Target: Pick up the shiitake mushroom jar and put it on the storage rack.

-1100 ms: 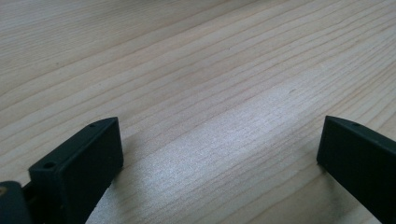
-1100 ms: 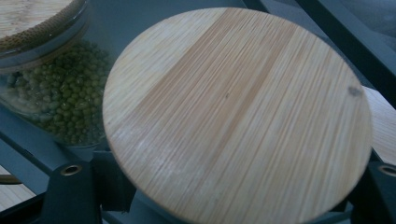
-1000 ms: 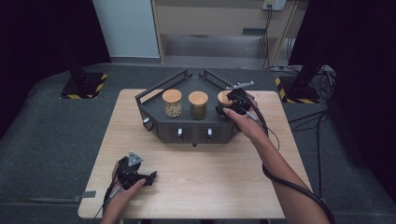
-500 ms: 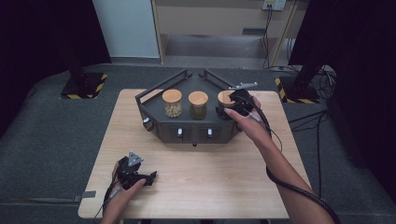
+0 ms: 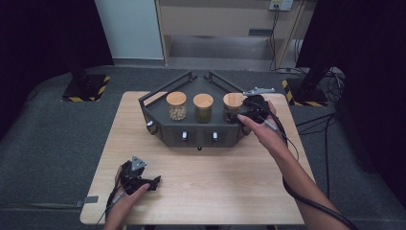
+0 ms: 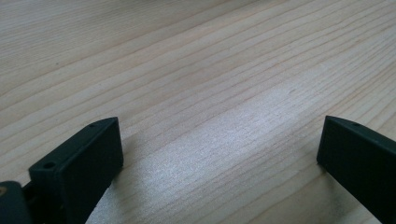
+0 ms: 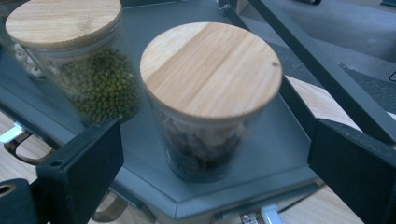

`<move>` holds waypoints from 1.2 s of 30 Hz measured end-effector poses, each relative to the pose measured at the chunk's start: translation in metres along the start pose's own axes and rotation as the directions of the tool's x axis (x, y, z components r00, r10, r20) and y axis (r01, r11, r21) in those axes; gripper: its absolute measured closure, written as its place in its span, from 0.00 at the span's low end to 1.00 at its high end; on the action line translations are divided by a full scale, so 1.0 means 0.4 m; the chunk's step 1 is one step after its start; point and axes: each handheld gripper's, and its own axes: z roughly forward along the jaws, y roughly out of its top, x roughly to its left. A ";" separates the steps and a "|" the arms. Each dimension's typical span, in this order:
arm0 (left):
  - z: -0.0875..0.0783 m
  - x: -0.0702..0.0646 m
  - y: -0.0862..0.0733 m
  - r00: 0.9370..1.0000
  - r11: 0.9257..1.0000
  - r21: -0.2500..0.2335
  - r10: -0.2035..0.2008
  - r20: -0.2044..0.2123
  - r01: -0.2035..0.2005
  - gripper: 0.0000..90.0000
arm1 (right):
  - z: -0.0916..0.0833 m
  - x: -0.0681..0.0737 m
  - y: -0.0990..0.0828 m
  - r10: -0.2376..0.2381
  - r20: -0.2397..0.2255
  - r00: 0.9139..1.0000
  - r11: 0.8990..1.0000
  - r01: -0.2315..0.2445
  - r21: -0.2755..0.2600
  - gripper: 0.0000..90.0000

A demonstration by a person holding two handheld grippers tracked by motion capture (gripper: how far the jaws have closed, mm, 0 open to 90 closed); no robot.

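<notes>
at the right of the dark tray (image 5: 158,129), in the upper middle of the high view, the right gripper (image 5: 250,111) has barely shifted over the last second: it hung beside the rightmost jar (image 5: 233,105) then and hangs there now, so the approach looks settled and the closing not yet begun. in the right gripper view its jaws stand spread wide, one at lower left and one at lower right, with that dark-filled jar (image 7: 210,100) centred between them and touching neither. my reading is that the grasp is lined up and only a short push forward and a squeeze are left.

the left gripper (image 5: 139,178) has not moved either; it rests low left in the high view on the wooden table (image 5: 230,191), jaws spread over bare wood.

just left of the target stands the green bean jar (image 7: 88,70), close enough that the near jaw could brush it. a third jar (image 5: 176,105) with pale contents sits further left. the tray's raised rail (image 7: 322,70) runs past on the right side, leaving little room for the far jaw.
</notes>
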 end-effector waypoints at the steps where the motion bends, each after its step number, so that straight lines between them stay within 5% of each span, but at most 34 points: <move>1: 0.000 0.000 0.000 1.000 1.000 0.000 0.000 0.000 0.000 0.00 | -0.003 0.000 -0.004 0.000 0.002 1.000 1.000 0.000 -0.002 0.02; 18: 0.000 0.000 0.001 1.000 1.000 0.001 0.000 -0.001 0.000 0.00 | -0.056 -0.008 -0.107 0.007 -0.021 1.000 0.999 -0.008 -0.039 0.02; 36: 0.000 -0.001 0.001 1.000 1.000 0.000 0.000 -0.001 0.000 0.00 | -0.076 -0.007 -0.215 0.010 -0.045 0.999 1.000 -0.011 -0.019 0.02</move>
